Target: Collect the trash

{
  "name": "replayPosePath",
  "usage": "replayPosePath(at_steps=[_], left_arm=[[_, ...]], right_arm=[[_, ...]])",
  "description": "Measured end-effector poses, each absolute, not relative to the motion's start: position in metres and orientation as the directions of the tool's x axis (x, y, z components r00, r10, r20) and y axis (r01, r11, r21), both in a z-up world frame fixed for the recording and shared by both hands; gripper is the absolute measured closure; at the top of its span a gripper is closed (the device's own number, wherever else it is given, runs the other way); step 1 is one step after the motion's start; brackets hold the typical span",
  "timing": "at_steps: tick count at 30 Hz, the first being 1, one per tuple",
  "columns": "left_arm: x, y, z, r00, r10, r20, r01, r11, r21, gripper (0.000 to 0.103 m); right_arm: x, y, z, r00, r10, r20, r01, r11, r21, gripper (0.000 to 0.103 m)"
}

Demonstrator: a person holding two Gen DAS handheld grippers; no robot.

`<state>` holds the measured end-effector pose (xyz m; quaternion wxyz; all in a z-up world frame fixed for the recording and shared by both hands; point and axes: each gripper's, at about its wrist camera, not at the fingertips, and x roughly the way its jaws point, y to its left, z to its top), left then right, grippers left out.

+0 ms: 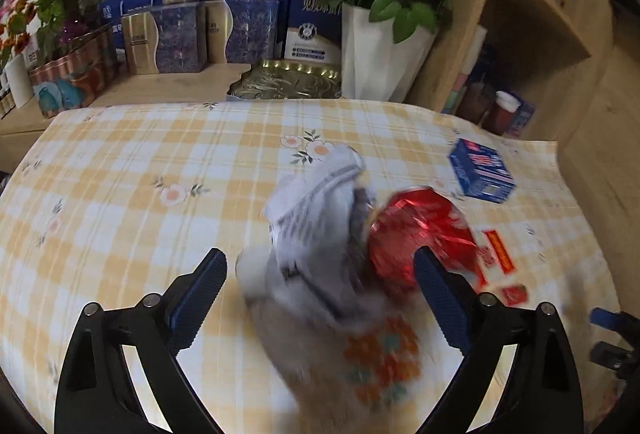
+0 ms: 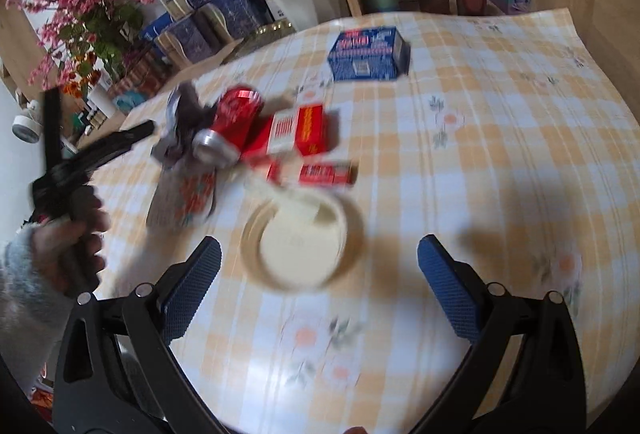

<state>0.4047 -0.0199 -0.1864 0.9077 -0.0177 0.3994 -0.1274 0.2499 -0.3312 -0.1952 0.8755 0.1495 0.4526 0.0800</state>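
Two grippers, my left gripper and right gripper, both with jaws spread and holding nothing, hover over the checked tablecloth, where a red can lies between crumpled paper and red cartons, a white cup just nearer me.

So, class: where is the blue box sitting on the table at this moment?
The blue box lies alone toward the table's far edge in the right wrist view, beyond the red cartons and the crushed can.
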Motion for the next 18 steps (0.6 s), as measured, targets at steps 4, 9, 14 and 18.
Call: replayPosePath(at_steps=[4, 9, 14, 18], left_arm=[[0.447, -0.028, -0.204, 0.609, -0.225, -0.761, 0.225, 0.969, -0.106, 0.026], [0.451, -0.020, -0.204, 0.594, -0.240, -0.768, 0.256, 0.961, -0.102, 0.066], [0.433, 0.008, -0.182, 0.639, -0.284, -0.715, 0.234, 0.957, -0.171, 0.066], [0.404, 0.033, -0.159, 0.674, -0.300, -0.675, 0.217, 0.954, -0.208, 0.066]], right_arm=[[0.288, -0.347, -0.191, 0.584, 0.278, -0.763, -0.030, 0.946, 0.322, 0.006], [0.349, -0.363, -0.195, 0.593, 0.237, -0.769, -0.026, 0.961, 0.276, 0.006], [0.411, -0.373, -0.205, 0.615, 0.196, -0.764, 0.067, 0.952, 0.298, 0.006], [0.470, -0.365, -0.217, 0.601, 0.151, -0.785, 0.142, 0.946, 0.291, 0.006]])
